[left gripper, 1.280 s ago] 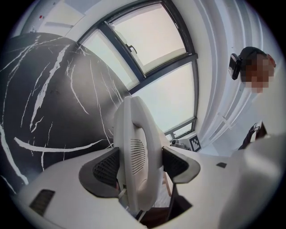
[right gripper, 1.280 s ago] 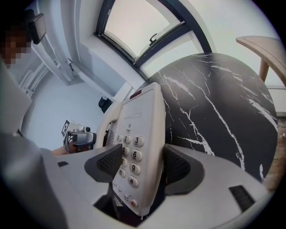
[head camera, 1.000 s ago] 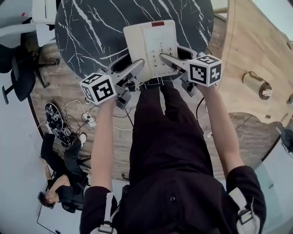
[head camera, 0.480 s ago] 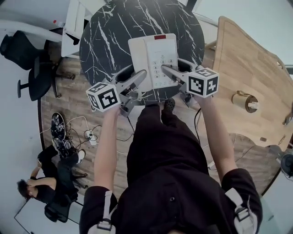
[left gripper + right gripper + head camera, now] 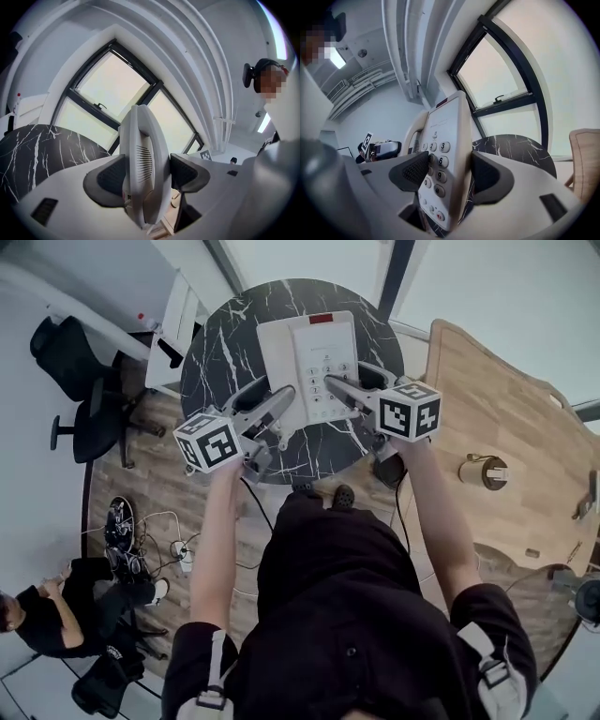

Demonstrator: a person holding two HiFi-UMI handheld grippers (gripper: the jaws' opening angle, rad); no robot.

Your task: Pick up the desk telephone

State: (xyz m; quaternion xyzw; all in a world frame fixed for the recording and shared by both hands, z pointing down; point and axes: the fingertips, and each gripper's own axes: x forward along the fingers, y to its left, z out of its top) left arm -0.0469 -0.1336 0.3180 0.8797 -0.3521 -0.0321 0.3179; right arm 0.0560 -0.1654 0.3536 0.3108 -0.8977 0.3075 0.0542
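Observation:
The white desk telephone (image 5: 311, 364) hangs in the air above the round black marble table (image 5: 216, 362), held from both sides. My left gripper (image 5: 288, 401) is shut on its handset side; in the left gripper view the handset edge (image 5: 143, 168) sits clamped between both pads. My right gripper (image 5: 335, 387) is shut on the keypad side, and in the right gripper view the keypad edge (image 5: 443, 173) is pressed between the pads. The phone's far end points away from me, with its red display at the top.
A light wooden table (image 5: 506, 456) with a tape roll (image 5: 482, 471) lies to the right. A black office chair (image 5: 80, 381) stands at the left. A person (image 5: 56, 615) sits on the floor at lower left, near cables (image 5: 169, 531). Large windows (image 5: 103, 98) face me.
Both grippers have lifted the telephone well clear of the marble table. The table and floor look smaller and further below now.

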